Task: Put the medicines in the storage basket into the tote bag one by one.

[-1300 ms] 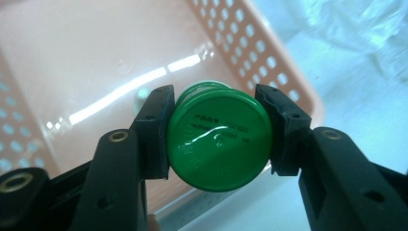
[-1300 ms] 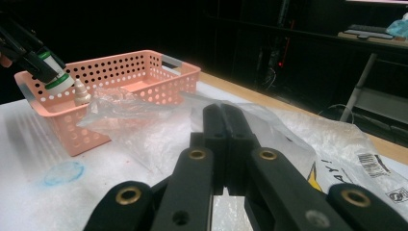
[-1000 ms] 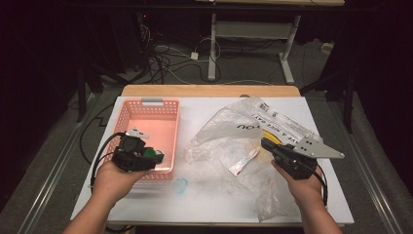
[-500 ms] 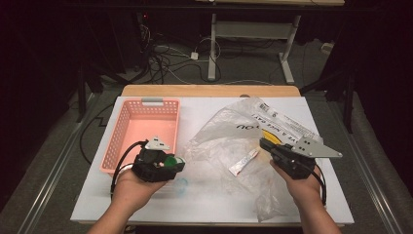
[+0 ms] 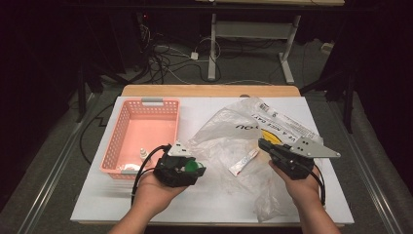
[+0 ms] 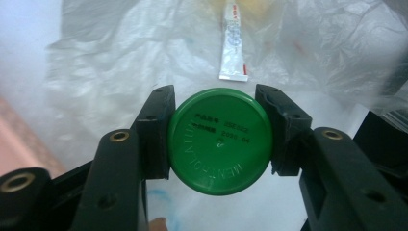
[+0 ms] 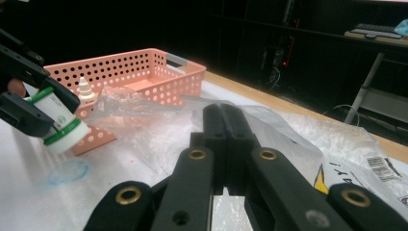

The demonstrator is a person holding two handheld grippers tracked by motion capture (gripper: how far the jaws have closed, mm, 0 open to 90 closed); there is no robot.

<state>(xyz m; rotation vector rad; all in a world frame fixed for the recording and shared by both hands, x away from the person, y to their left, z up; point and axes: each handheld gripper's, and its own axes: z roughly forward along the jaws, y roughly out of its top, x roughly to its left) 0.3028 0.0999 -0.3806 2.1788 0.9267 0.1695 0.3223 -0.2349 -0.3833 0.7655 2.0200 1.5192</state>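
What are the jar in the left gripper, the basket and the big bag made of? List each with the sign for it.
Jar: likely plastic, white body; its green lid is matte, with raised moulded lettering.
Basket: pink plastic, probably moulded, with even rows of round holes in its walls.
Bag: thin clear plastic film, glossy and crinkled, the table showing through.
Left gripper: shut on the jar.
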